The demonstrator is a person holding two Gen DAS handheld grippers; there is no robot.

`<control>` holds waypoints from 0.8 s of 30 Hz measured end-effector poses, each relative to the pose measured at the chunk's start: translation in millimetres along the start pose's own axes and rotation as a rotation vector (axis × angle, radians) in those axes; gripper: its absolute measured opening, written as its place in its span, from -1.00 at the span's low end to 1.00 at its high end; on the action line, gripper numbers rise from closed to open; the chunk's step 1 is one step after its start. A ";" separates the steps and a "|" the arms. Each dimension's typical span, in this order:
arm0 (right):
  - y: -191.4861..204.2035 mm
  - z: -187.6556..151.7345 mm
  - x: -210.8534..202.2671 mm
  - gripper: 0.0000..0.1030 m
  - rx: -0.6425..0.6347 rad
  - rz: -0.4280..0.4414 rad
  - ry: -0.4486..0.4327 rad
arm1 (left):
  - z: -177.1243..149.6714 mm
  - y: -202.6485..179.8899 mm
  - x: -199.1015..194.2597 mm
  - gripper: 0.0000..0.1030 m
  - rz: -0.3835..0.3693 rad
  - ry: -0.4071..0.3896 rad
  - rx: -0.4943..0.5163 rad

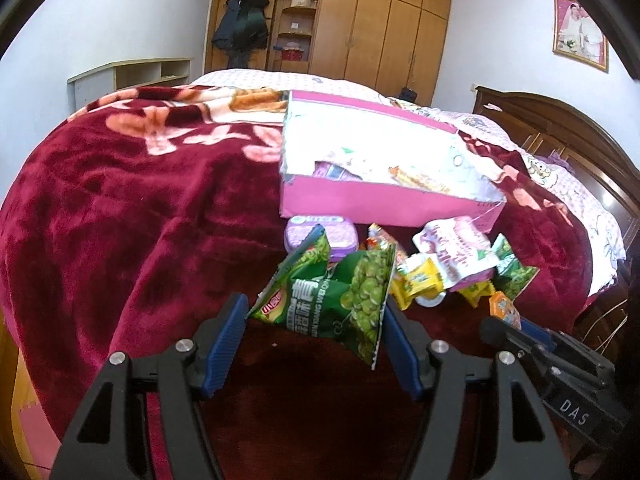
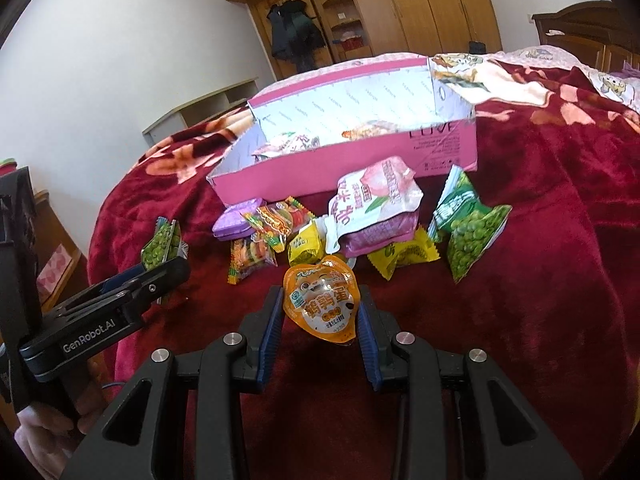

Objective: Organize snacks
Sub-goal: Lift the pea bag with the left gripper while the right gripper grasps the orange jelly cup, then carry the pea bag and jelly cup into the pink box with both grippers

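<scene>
My left gripper (image 1: 314, 316) is shut on a green pea snack bag (image 1: 332, 296), which hangs crumpled between the blue pads above the blanket. In the right wrist view my right gripper (image 2: 320, 300) is shut on a small orange packet (image 2: 320, 304), lifted off the bed. Straight ahead of both lies an open pink box (image 1: 384, 200) with a few snacks inside. In front of the box is a loose pile: a purple tin (image 2: 232, 224), gummy packs (image 2: 276, 220), a pink peach pouch (image 2: 372, 200), yellow packets (image 2: 400, 258) and a second green pea bag (image 2: 468, 232).
Everything rests on a bed with a dark red flowered blanket (image 1: 140, 208). A brown headboard (image 1: 560, 128) stands at the right, and a wooden wardrobe (image 1: 380, 20) and a low shelf (image 1: 132, 76) behind. A hand (image 2: 52, 432) holds the left gripper's handle.
</scene>
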State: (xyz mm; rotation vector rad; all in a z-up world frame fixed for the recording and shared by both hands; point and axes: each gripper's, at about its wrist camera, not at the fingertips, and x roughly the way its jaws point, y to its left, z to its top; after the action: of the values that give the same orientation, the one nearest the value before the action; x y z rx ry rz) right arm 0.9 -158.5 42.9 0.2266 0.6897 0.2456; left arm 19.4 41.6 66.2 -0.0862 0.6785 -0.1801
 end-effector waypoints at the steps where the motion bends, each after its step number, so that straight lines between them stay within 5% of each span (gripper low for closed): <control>1: -0.8 1.4 -1.6 -0.30 0.000 -0.001 -0.002 | 1.8 -2.5 -0.6 0.35 -0.005 -0.002 0.003; 24: -26.1 62.9 -16.5 -0.30 -0.033 -0.050 -0.075 | 80.8 -37.2 24.1 0.35 -0.021 -0.079 0.104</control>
State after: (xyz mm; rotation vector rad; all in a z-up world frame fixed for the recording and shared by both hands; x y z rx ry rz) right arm 33.4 -195.9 92.5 0.1859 0.6160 0.1993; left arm 83.7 2.1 119.1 -0.0011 0.5889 -0.2306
